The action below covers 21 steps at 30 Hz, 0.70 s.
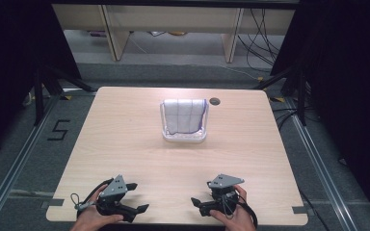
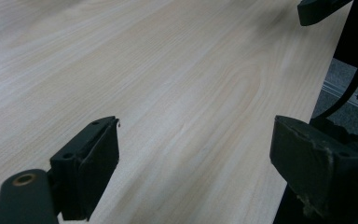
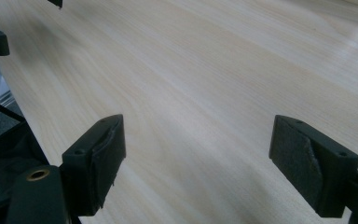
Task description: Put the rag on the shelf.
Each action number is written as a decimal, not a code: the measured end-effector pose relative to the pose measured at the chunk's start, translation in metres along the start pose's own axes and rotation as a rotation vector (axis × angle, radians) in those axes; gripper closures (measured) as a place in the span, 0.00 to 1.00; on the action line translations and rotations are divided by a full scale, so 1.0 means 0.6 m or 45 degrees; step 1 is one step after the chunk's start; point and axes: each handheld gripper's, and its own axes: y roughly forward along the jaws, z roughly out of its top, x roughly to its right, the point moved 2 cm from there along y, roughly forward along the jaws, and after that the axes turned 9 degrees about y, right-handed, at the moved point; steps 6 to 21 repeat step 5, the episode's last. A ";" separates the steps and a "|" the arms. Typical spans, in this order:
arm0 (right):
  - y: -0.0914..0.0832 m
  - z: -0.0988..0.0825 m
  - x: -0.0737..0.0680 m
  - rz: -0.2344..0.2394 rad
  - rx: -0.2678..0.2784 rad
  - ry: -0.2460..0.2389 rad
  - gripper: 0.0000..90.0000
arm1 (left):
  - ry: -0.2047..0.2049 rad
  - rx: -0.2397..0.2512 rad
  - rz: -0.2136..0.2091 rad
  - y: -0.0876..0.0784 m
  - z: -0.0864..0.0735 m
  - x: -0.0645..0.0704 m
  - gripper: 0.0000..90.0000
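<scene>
Both grippers (image 1: 136, 197) (image 1: 201, 191) rest wide apart and empty at the table (image 1: 125, 139) edge; the draped cloth (image 1: 185, 114) could perhaps snag its holder.

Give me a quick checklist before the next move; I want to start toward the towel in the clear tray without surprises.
1. Left tool open and holding nothing: ok, its jaws stand wide apart over bare wood.
2. Right tool open and holding nothing: ok, same in the right gripper view.
3. Path across the table to the tray: ok, nothing lies between.
4. Towel in place: ok, it is draped in the clear tray, hanging over its right rim.
5. Tray standing flat: ok, it appears level at mid-table.
6. How firmly the towel sits in the tray: cannot tell.
</scene>
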 end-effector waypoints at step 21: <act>-0.002 0.001 0.004 -0.015 0.009 0.013 0.21 | -0.029 -0.012 0.026 -0.003 -0.002 -0.007 0.17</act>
